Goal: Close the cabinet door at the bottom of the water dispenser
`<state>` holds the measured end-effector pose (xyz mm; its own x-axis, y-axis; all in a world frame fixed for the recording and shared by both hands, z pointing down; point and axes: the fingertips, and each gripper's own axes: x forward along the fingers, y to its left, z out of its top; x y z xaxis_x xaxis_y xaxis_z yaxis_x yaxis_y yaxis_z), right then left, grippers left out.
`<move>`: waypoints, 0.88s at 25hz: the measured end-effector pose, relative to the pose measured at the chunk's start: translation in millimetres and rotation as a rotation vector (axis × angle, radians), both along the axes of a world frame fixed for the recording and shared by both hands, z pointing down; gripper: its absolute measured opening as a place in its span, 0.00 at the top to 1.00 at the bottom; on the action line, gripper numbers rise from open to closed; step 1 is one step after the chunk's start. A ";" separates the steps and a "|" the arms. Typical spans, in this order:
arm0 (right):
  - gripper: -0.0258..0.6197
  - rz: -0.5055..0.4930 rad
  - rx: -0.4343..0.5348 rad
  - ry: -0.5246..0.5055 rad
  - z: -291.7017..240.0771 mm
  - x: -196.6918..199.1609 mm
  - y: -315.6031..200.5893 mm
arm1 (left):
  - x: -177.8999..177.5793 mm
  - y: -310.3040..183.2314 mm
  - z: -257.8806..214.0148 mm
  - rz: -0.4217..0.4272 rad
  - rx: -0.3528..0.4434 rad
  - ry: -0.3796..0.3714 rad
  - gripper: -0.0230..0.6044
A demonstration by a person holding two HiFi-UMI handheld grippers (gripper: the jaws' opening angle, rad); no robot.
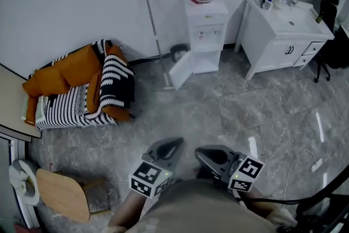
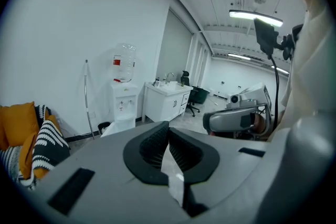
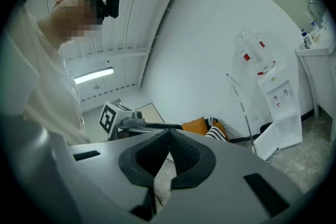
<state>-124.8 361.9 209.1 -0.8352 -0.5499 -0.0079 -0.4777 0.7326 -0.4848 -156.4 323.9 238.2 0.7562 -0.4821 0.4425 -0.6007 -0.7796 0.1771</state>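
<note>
A white water dispenser (image 1: 206, 30) with a clear bottle on top stands against the far wall. Its bottom cabinet door (image 1: 181, 70) hangs open, swung out to the left. The dispenser also shows small in the left gripper view (image 2: 124, 105) and at the right of the right gripper view (image 3: 281, 113), door (image 3: 266, 142) ajar. Both grippers are held close to the person's body, far from the dispenser. My left gripper (image 1: 177, 143) is shut with nothing between its jaws. My right gripper (image 1: 199, 152) is shut too, empty, and shows in the left gripper view (image 2: 207, 122).
An orange sofa (image 1: 82, 87) with striped cushions sits at the left wall. A mop (image 1: 155, 35) leans beside the dispenser, a dark bin (image 1: 178, 52) behind the door. A white sink cabinet (image 1: 283, 35) stands to the right. A wooden chair (image 1: 62, 193) is near left; cables (image 1: 305, 161) lie at right.
</note>
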 end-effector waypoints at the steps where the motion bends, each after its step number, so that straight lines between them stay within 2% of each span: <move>1: 0.95 -0.005 0.002 -0.004 -0.2 9.2 -5.9 | 9.2 -4.9 0.7 -0.003 -0.005 -0.004 0.97; 6: 0.95 -0.060 0.005 -0.011 0.2 46.4 -31.1 | 44.1 -32.4 0.1 -0.044 0.012 -0.034 0.97; 10: 0.95 -0.086 0.006 -0.018 1.0 56.6 -51.4 | 55.1 -53.9 1.4 -0.047 0.006 -0.050 0.97; 15: 0.95 -0.068 0.006 -0.012 1.5 62.8 -84.7 | 60.7 -89.9 0.7 -0.037 0.012 -0.043 0.97; 22: 0.95 -0.001 0.019 0.063 0.2 53.5 -137.3 | 48.5 -145.6 5.5 0.023 0.016 0.005 0.97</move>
<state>-71.4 224.6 209.2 -0.8349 -0.5494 0.0346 -0.5064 0.7419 -0.4394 -107.9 178.2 243.7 0.7692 -0.4718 0.4309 -0.5819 -0.7958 0.1674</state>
